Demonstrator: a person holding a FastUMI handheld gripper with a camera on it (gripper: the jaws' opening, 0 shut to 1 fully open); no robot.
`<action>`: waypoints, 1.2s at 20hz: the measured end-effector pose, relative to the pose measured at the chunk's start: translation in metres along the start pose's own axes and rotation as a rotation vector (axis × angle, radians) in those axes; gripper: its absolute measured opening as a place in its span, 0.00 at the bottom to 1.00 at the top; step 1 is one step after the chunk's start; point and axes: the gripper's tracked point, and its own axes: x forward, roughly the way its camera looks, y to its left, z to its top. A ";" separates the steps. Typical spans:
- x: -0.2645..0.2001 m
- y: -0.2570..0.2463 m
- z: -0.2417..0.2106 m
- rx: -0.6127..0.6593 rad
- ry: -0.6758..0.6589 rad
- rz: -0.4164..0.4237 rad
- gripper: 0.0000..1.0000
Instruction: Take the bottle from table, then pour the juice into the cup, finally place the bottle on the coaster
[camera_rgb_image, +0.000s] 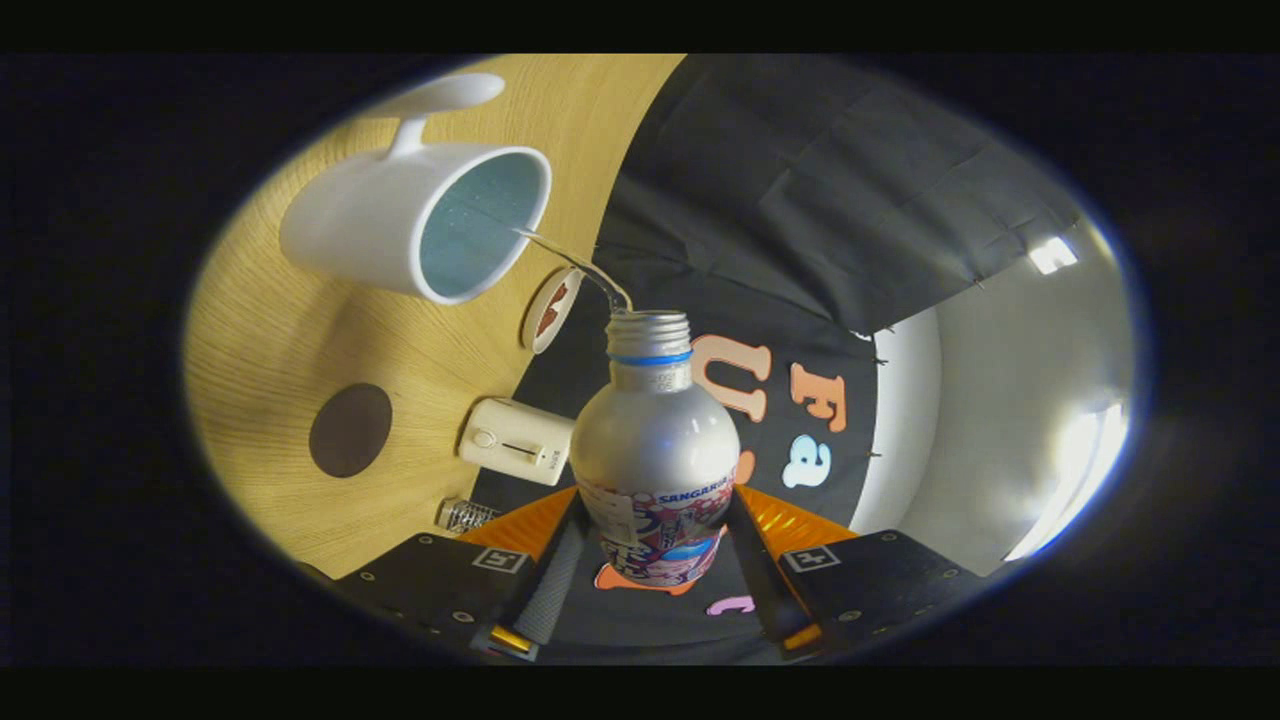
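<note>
I am looking along the gripper (655, 560) with the whole scene rolled on its side, so the wooden table (270, 330) is rising up the left. Farthest left on that table a dark round coaster (350, 430) is lying flat, well apart from everything else. Above it the white cup (415, 220) is standing on the wood with its handle pointing away from the coaster and its pale blue inside facing the bottle. Just below the coaster's level, near the table edge, a small cream-coloured device (515, 440) with a button and a slot is resting, and beside it a small clear ribbed object (465, 515) that I cannot identify. A round disc with a red mark (550, 308) is sitting at the table edge between the cup and the bottle's neck.

In the middle, I am holding the silver bottle (655, 450) between the two fingers, which are pressing on its labelled lower body from both sides. Its cap is off, and a thin stream of liquid (575, 265) is arcing from the open mouth across to the cup's rim. To the right, the black cloth is giving way to a pale wall (1000, 400) with bright glare.
</note>
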 end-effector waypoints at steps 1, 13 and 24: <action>0.000 -0.001 0.000 -0.005 0.000 -0.004 0.77; 0.003 -0.003 0.002 -0.050 -0.033 -0.025 0.77; -0.001 -0.001 0.009 -0.086 -0.057 -0.012 0.77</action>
